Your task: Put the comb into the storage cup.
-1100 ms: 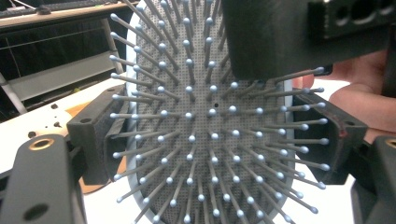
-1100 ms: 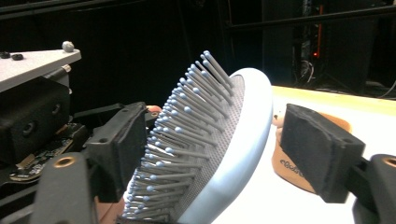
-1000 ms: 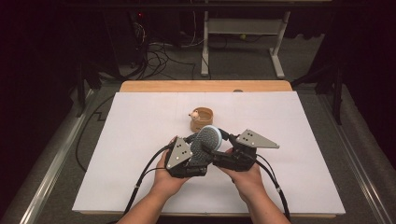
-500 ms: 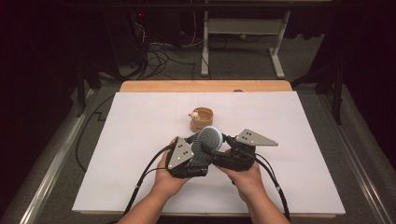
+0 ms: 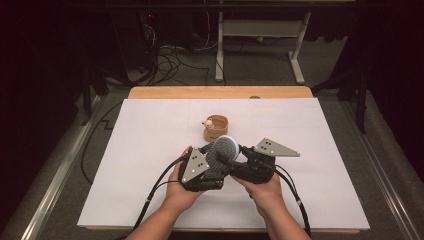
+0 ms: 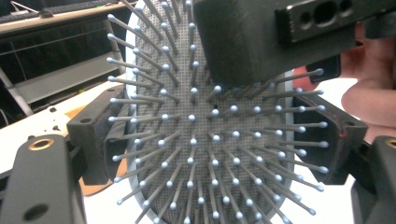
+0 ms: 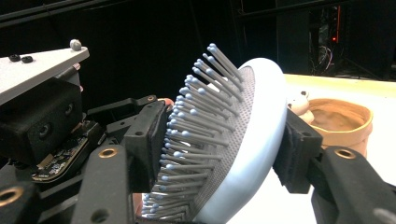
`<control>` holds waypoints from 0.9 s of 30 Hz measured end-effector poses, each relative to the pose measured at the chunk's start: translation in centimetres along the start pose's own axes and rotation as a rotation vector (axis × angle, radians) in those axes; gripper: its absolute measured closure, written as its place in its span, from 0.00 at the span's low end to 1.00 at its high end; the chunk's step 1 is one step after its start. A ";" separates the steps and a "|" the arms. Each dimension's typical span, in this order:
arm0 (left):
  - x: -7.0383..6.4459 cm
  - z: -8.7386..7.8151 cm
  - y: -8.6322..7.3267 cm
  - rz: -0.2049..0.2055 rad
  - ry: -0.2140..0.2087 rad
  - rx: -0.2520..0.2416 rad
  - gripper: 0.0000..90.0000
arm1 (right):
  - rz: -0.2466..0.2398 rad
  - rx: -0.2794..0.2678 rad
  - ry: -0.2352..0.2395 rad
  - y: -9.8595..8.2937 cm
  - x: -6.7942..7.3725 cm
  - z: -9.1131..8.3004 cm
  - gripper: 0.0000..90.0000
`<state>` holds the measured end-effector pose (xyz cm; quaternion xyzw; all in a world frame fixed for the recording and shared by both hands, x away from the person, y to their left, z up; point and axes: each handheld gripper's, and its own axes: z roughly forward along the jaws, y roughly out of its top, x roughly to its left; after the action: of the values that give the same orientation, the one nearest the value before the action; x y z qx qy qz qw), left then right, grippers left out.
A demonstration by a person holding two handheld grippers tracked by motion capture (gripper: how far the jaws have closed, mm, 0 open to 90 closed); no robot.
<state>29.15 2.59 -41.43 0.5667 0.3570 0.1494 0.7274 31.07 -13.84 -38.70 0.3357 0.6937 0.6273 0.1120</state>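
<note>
Holding a hairbrush [image 5: 223,152] between both grippers above the near-centre of the white table sheet [image 5: 150,145], the person is working mid-handover, or so it reads. High view: left gripper [image 5: 212,165] and right gripper [image 5: 231,159] are meeting at the brush head, w/ the hands [image 5: 176,192] coming in from the bottom edge. Left gripper view: the bristle face [image 6: 210,140] is pointing straight at the lens, w/ the two black pads sitting at either edge of the oval head, so the left claw is clamped across the head's width; the right gripper's body [image 6: 271,37] is crossing the upper part of the bristles. Right gripper view: one pad [image 7: 149,144] is pressing into the bristle side and the other [image 7: 296,156] is bearing on the pale-blue back [image 7: 259,135], so the right claw is clamped through the head's thickness. A small tan bowl [image 5: 216,128] w/ a little pale figure [image 5: 208,122] on its rim is standing just beyond the brush, apart from it. Step in hand, by judgement: regrasp, both claws gripping at once. Next move prob. calls for one claw letting go while the other is keeping firm hold, since bristles give under a pad and the head could slip or twist; which side releases can't be told from these frames.
</note>
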 end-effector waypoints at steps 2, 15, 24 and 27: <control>0.0 0.0 0.0 0.004 0.001 0.003 0.23 | 0.007 -0.004 0.004 0.0 0.0 -0.1 0.51; -0.2 0.1 -0.1 0.020 0.011 0.001 0.23 | 0.020 0.003 -0.006 0.3 0.1 -0.2 0.58; -0.4 0.1 -0.1 0.032 0.017 -0.005 0.23 | 0.029 0.002 -0.018 0.5 0.3 -0.4 0.62; -0.4 0.1 -0.1 0.033 0.017 -0.004 0.23 | 0.034 0.005 -0.020 0.5 0.3 -0.4 0.63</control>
<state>28.92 2.24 -41.33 0.5696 0.3536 0.1668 0.7230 30.78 -13.99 -38.03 0.3538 0.6883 0.6241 0.1076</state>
